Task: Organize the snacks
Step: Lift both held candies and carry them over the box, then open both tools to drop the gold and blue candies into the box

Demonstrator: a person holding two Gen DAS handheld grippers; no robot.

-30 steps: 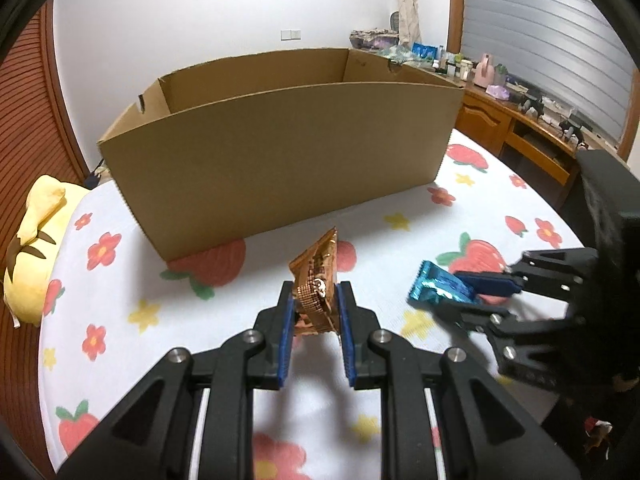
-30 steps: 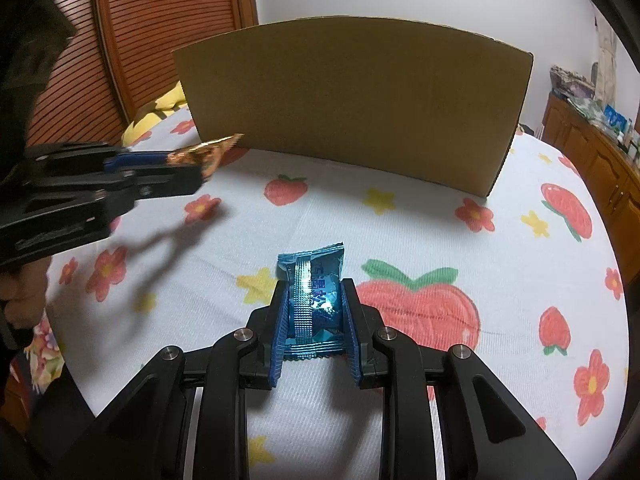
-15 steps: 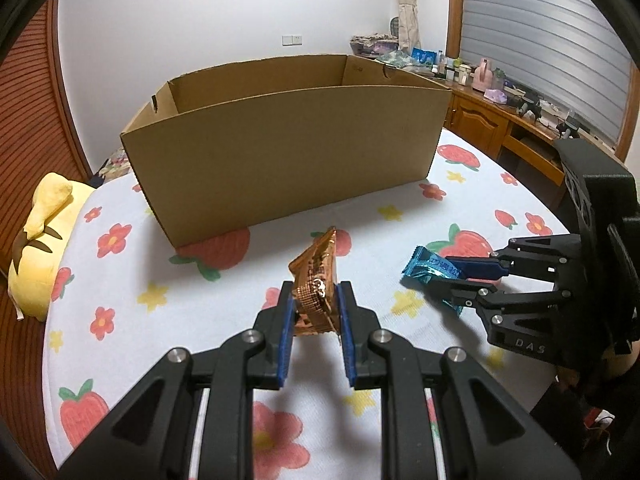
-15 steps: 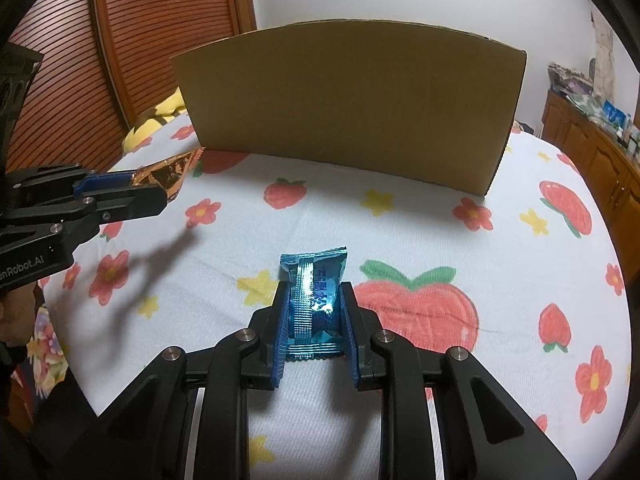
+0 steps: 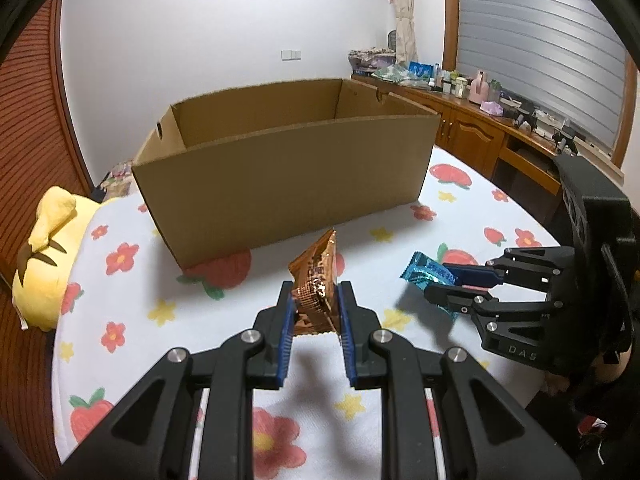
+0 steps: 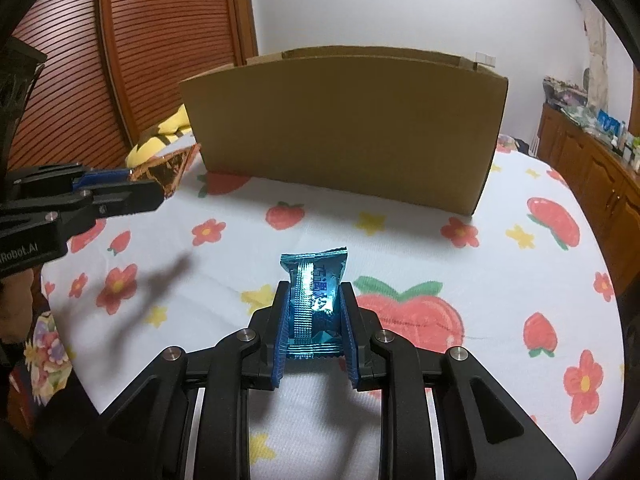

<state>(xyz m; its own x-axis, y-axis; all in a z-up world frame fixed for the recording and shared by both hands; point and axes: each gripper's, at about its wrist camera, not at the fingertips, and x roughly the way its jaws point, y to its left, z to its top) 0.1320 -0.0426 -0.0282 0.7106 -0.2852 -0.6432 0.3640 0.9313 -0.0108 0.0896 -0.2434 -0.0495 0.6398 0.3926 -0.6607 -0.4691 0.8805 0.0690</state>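
My left gripper is shut on a copper-brown snack packet and holds it above the tablecloth, in front of the open cardboard box. My right gripper is shut on a shiny blue snack packet, also held above the cloth. In the left wrist view the right gripper with the blue packet is to the right. In the right wrist view the left gripper with the brown packet is at the left, near the box.
The table has a white cloth with strawberries and flowers. A yellow plush toy lies at its left edge. A wooden sideboard with clutter stands at the back right. A slatted wooden door is behind the box.
Both grippers have risen and pulled back from the box with their packets; the box looks smaller and its inside now shows in the left wrist view.
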